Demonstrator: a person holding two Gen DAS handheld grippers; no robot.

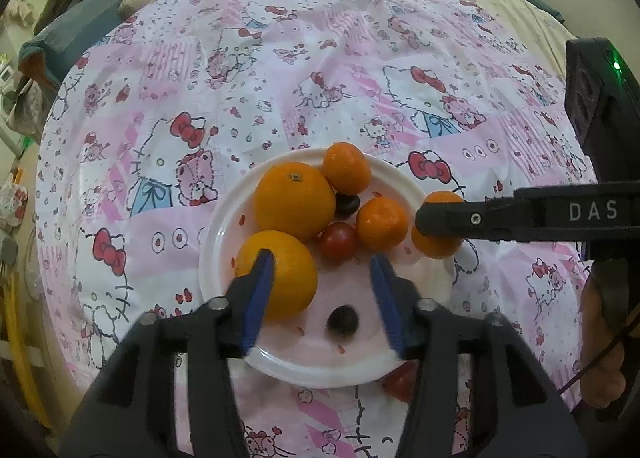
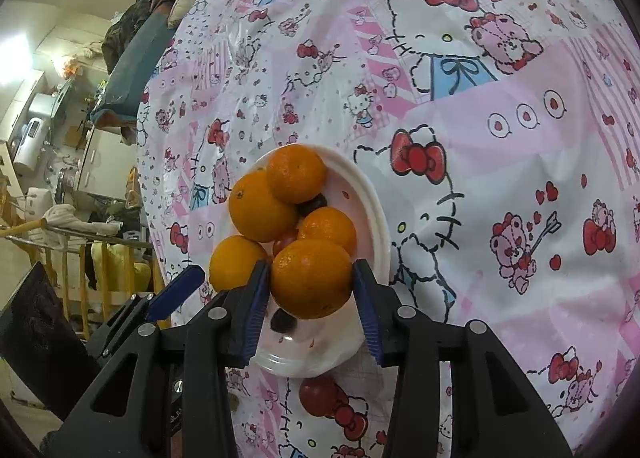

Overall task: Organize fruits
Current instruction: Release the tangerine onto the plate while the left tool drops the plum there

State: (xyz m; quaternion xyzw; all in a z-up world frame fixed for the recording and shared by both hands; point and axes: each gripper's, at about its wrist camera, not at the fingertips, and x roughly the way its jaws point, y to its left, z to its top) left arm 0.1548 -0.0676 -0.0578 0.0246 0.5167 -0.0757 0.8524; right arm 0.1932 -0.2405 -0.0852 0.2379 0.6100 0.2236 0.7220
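Red tomato (image 2: 318, 396) lies just beside crowded plate (image 2: 378, 214).

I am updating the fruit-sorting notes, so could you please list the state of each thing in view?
left gripper: open over the plate, holding nothing.
right gripper: shut on an orange.
held orange: gripped over the plate's edge.
white plate: on the cloth, holding oranges, a red tomato and dark fruits.
dark fruit: loose on the plate between the left jaws.
red tomato: off the plate, on the cloth.
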